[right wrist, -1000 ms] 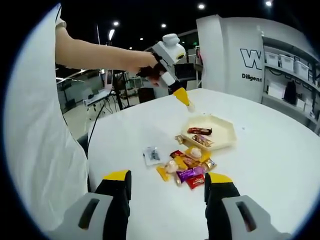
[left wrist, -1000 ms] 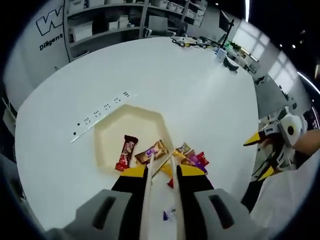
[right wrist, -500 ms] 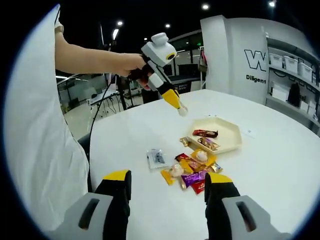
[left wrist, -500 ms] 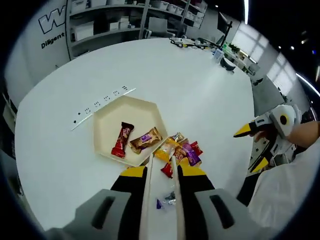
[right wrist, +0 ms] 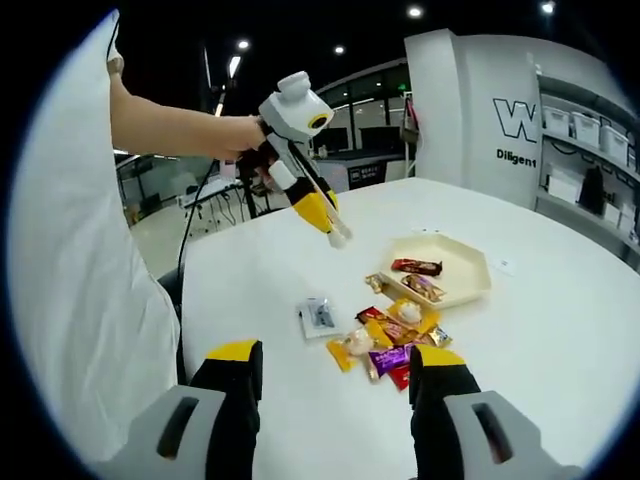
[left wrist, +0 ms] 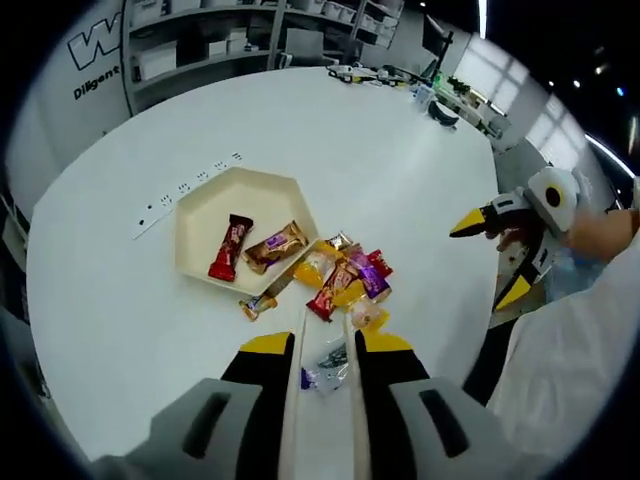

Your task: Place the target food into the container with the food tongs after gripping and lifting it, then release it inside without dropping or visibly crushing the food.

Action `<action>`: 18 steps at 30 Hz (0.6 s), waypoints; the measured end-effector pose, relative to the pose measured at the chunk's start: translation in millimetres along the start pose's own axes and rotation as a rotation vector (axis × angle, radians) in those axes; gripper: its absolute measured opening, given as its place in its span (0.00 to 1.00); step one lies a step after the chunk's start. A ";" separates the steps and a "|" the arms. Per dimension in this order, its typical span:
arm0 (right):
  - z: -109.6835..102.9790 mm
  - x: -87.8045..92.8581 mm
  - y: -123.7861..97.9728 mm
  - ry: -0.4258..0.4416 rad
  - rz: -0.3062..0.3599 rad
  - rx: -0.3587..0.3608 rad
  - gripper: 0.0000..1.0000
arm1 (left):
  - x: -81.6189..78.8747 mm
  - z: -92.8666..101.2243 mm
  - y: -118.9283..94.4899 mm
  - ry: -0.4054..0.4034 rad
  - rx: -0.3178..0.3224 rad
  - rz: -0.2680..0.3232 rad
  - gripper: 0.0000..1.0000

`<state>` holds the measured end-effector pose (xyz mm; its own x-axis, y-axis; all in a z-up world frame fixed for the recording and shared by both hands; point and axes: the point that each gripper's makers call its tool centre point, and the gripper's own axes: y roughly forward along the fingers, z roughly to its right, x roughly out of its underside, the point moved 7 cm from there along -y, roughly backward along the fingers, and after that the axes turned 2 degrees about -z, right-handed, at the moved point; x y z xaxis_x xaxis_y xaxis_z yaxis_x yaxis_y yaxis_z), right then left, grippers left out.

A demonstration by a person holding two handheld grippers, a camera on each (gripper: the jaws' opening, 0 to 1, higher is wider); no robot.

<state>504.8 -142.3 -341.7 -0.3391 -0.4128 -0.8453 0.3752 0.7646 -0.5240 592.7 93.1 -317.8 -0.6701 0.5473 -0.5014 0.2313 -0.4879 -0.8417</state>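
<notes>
On the white round table [left wrist: 400, 180], the cream hexagonal plastic tray [left wrist: 196, 225] serves as the landmark. Inside it lie a red wrapped bar [left wrist: 226, 248] and, just to the right of that, a brown-and-purple wrapped bar [left wrist: 273, 244]. Outside the tray, off its lower right edge, sits the pile of loose wrapped sweets [left wrist: 345, 285] in yellow, red and purple, with one small gold-wrapped piece [left wrist: 257, 303] just below the tray's rim. Nearer the camera than the pile lies a clear packet with blue print [left wrist: 325, 365].

The left gripper [left wrist: 322, 345] hangs above the table on the near side of the pile, its yellow-tipped jaws narrow and clamped on the pale food tongs [left wrist: 300, 400]; the tong tips look empty. Farther right of the tray, beyond the table's edge, the right gripper [left wrist: 495, 255] is held in the air with its jaws spread wide and nothing between them.

Judging by this, the step in hand is the approach to another sweet. The next move calls for lowering the tong tips around one piece at the pile's edge, squeezing gently, lifting, then carrying it left over the tray rim.
</notes>
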 end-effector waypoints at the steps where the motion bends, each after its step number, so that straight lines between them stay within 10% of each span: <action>1: -0.4 0.1 0.4 -0.001 -0.001 -0.001 0.57 | 2.1 0.8 -0.3 0.006 0.000 -0.001 0.22; 18: -5.9 0.1 1.6 -0.005 -0.005 -0.007 0.57 | 31.2 14.9 0.6 0.143 0.006 -0.034 0.22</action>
<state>500.3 -138.2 -342.0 -0.3371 -0.4188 -0.8432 0.3676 0.7660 -0.5274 561.4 99.7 -330.9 -0.5698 0.6547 -0.4966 0.2060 -0.4712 -0.8576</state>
